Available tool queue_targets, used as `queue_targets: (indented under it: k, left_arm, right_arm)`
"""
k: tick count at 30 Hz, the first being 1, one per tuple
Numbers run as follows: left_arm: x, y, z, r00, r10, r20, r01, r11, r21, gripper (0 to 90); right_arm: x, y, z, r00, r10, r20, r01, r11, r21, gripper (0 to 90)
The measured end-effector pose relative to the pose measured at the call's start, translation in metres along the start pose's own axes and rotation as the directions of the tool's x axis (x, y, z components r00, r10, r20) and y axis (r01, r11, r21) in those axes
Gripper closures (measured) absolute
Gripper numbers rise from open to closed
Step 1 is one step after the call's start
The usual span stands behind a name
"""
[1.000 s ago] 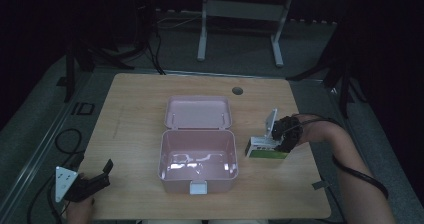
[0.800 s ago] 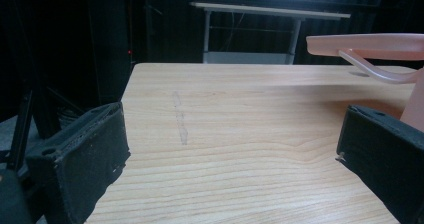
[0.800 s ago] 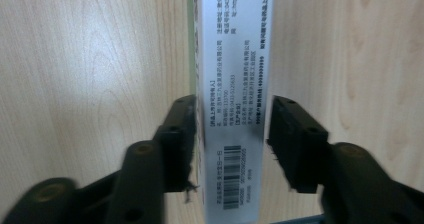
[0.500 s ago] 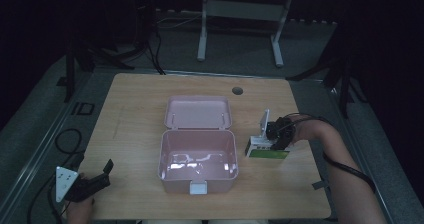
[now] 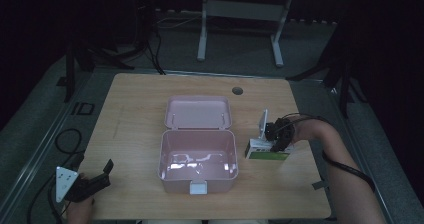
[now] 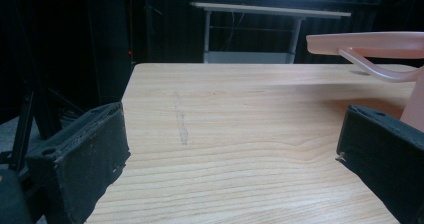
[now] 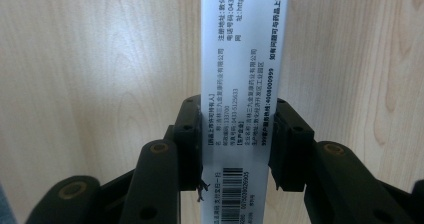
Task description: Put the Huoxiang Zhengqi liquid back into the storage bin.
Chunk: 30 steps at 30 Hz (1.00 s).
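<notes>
A small white and green carton [image 5: 266, 152] lies flat on the wooden table [image 5: 135, 119], just right of an open pink lunch box [image 5: 197, 134] whose lid [image 5: 197, 113] lies back behind it. My right gripper [image 5: 274, 143] comes at the carton from above. In the right gripper view its jaws have just been closing and their pads [image 7: 192, 134] now press both long sides of the printed white carton [image 7: 240, 59], so the right gripper [image 7: 239, 134] is shut on it. My left gripper [image 5: 102, 171] rests at the table's near left corner, open [image 6: 232, 134] and holding nothing.
The pink lid's edge [image 6: 370, 43] juts in at the right of the left gripper view. A round cable hole [image 5: 237, 90] sits near the table's far edge. A bit of tape [image 5: 319, 185] lies near the front right. A metal stand [image 5: 240, 9] is on the floor behind.
The right gripper's jaws have closed in on the carton, and the hand has shifted slightly toward the lunch box. The carton, the lunch box and the left gripper have stayed put.
</notes>
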State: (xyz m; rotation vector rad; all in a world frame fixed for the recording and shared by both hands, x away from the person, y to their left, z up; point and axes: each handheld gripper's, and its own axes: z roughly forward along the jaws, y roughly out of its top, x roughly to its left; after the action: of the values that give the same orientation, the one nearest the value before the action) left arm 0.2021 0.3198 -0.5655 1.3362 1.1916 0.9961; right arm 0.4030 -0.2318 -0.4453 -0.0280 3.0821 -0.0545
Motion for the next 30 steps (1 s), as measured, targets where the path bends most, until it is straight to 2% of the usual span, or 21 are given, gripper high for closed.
queue_targets:
  k: [8,19,20,25,30]
  left_arm:
    - [0.000,0.000,0.000,1.0000,0.002,-0.001,-0.002,1.0000,0.000,0.3]
    - [0.000,0.000,0.000,1.0000,0.002,-0.004,-0.002,1.0000,0.000,0.3]
    - [-0.001,0.000,0.000,1.0000,0.003,-0.004,-0.003,1.0000,0.001,0.3]
    - [-0.001,0.000,0.000,1.0000,0.003,-0.005,-0.003,1.0000,0.002,0.3]
    - [-0.001,0.000,0.000,1.0000,0.002,-0.007,-0.002,1.0000,0.002,0.4]
  right_arm:
    - [0.003,0.002,-0.016,0.9996,0.026,-0.010,-0.027,0.9992,-0.028,62.4]
    - [0.014,0.008,-0.039,0.9996,0.028,-0.006,-0.028,0.9993,-0.023,62.4]
    - [0.018,0.009,-0.046,0.9998,0.014,-0.014,-0.015,0.9994,-0.032,62.4]
    - [0.023,0.012,-0.058,1.0000,0.010,0.000,-0.010,0.9992,-0.040,62.4]
    - [0.028,0.015,-0.072,0.9994,0.015,0.030,-0.014,0.9997,-0.021,62.4]
